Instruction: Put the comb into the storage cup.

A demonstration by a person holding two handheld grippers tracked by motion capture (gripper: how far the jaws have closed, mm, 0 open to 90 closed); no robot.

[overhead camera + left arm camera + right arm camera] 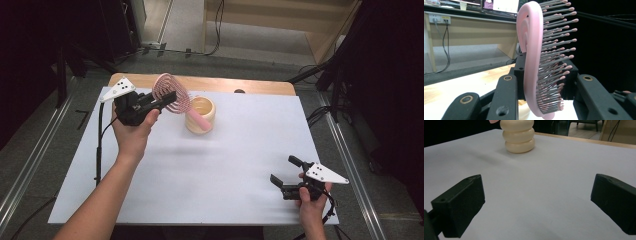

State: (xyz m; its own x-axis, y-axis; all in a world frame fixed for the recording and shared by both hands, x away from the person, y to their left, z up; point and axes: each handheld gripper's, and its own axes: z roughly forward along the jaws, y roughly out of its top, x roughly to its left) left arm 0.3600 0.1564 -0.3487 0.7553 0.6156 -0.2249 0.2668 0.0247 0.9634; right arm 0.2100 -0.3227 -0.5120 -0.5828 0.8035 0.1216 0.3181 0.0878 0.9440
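My left gripper [167,98] is raised over the back left of the table and shut on a pink hairbrush [172,92]. Its jaws clamp the paddle head [531,50] from both sides, with the bristles [556,45] pointing right in the left gripper view. The brush handle [198,120] slants down across a cream ribbed cup [207,102]; whether it touches the cup I cannot tell. The cup [519,136] stands upright at the back middle of the table. My right gripper [283,170] rests near the front right edge, open, with nothing between its jaws [536,202].
A white sheet [225,165] covers the wooden table [220,84]. Cables trail from both grippers off the table's sides. Beyond the far edge are floor, cables and dark stands.
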